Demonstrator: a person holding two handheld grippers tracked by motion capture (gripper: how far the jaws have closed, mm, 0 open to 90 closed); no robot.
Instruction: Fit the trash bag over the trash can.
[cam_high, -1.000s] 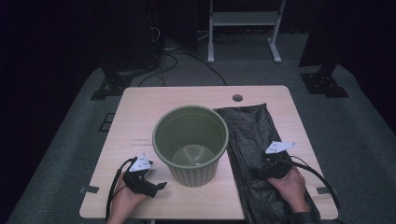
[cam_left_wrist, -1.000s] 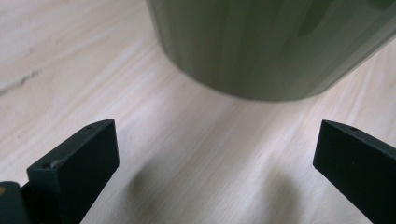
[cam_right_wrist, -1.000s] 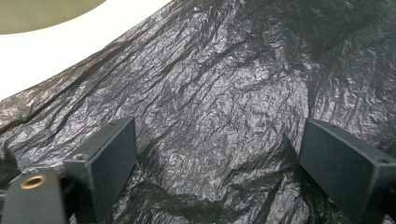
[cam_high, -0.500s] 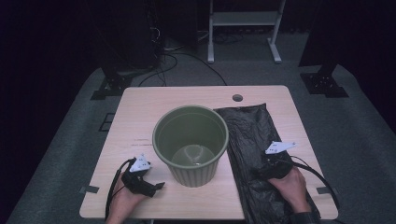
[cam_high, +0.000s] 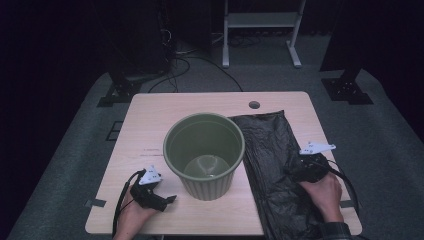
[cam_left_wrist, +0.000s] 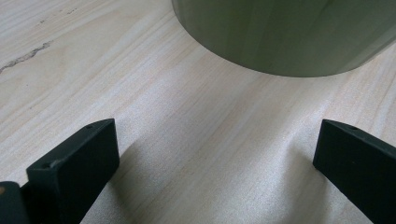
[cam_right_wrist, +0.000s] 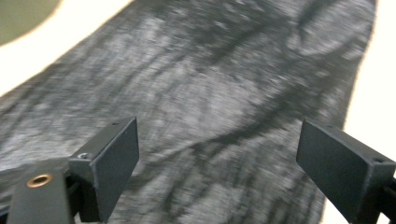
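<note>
An olive-green ribbed bin (cam_high: 205, 150) stands upright and empty at the middle of the wooden table (cam_high: 150, 125). A black plastic bag (cam_high: 275, 160) lies flat on the table to the bin's right. My left gripper (cam_high: 167, 199) rests low on the table at the bin's front left. In the left gripper view the gripper (cam_left_wrist: 217, 135) is open over bare wood, with the bin's base (cam_left_wrist: 289, 37) just ahead. My right gripper (cam_high: 300, 171) hovers over the bag's right part. In the right gripper view it (cam_right_wrist: 219, 135) is open, with the crinkled bag (cam_right_wrist: 224, 84) under it.
A round cable hole (cam_high: 254, 105) sits near the table's far edge. The bag hangs over the table's front edge. Beyond the table stand a white rack (cam_high: 260, 25) and dark stands on grey carpet. Bare wood lies left of and behind the bin.
The right gripper has shifted a little to the right over the bag, and its view is blurred by motion. The left gripper has slid slightly nearer the table's front edge.
</note>
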